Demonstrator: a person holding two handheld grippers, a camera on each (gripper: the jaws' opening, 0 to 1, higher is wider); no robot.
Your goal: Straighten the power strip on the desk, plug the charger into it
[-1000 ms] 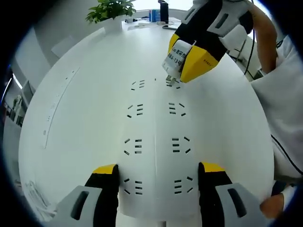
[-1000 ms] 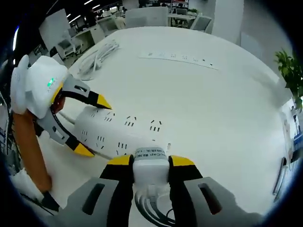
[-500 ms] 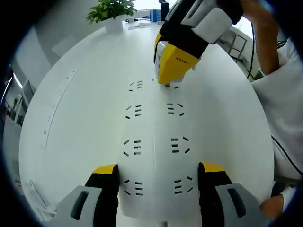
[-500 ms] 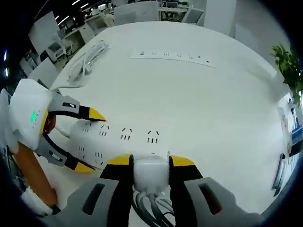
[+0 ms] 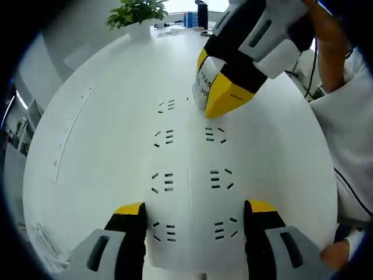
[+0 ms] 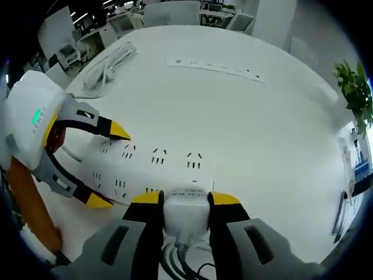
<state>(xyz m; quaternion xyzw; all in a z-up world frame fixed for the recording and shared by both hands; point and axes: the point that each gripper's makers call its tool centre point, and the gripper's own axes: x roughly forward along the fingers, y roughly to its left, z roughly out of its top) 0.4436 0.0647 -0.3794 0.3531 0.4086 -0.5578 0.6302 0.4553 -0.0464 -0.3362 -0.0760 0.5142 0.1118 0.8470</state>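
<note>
We take the power strip (image 5: pixel 189 169) as our landmark; it lies on the white desk (image 5: pixel 93 134). At its near end in the left gripper view, our left gripper (image 5: pixel 192 224) straddles it with jaws spread wide along the two long sides; we cannot tell whether they press it or only bracket it. At its far end, over the last right-hand socket, our right gripper (image 5: pixel 224 93) is clamped on the charger (image 5: pixel 203 88), which we judge to be meeting the socket.

In the right gripper view, the charger (image 6: pixel 186 210) sits tight between the jaws at the strip's (image 6: pixel 145 169) edge. The risk we see: the pins could miss the slots if the charger tilts, and pushing could shove the strip askew unless the left gripper braces it.
</note>
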